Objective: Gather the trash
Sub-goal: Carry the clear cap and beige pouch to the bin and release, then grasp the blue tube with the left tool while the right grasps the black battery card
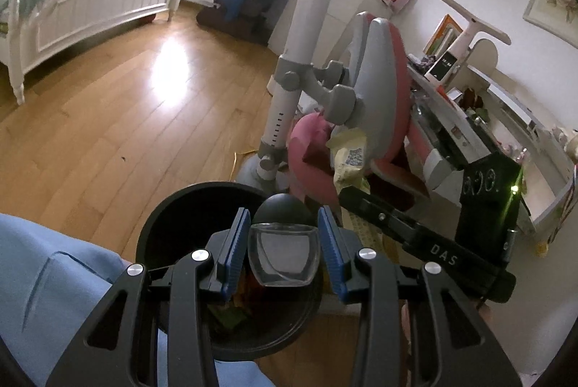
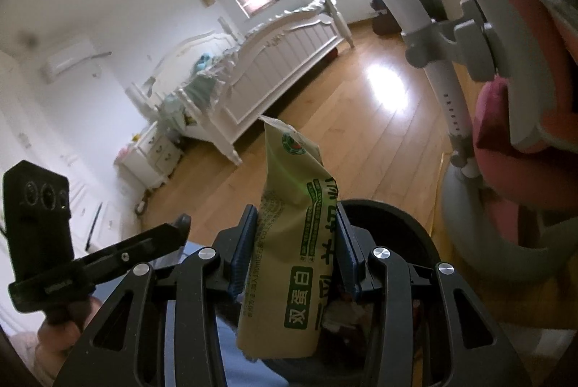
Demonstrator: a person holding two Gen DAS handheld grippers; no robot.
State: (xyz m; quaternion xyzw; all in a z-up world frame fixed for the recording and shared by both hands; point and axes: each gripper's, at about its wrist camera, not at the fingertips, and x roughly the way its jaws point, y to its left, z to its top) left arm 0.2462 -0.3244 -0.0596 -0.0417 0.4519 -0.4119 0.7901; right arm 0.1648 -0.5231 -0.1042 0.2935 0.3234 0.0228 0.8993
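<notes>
The left gripper (image 1: pixel 283 242) holds a clear cup (image 1: pixel 284 253) over the black bin (image 1: pixel 155 235). The right gripper (image 2: pixel 296 242) pinches a tall packet (image 2: pixel 289 242), which may fall beside the bin if released off-centre.

Left gripper (image 1: pixel 283 244) clamps a clear plastic cup (image 1: pixel 284 255) directly above the black trash bin (image 1: pixel 173 228); pink-grey chair (image 1: pixel 365 112) just behind the bin, white bed (image 1: pixel 90 11) far beyond.

Both your wrist views look down close over the black bin (image 1: pixel 188 242) — left toward the table (image 1: pixel 505 112), right toward the bed (image 2: pixel 274 61); both share the chair (image 1: pixel 375 90).
</notes>
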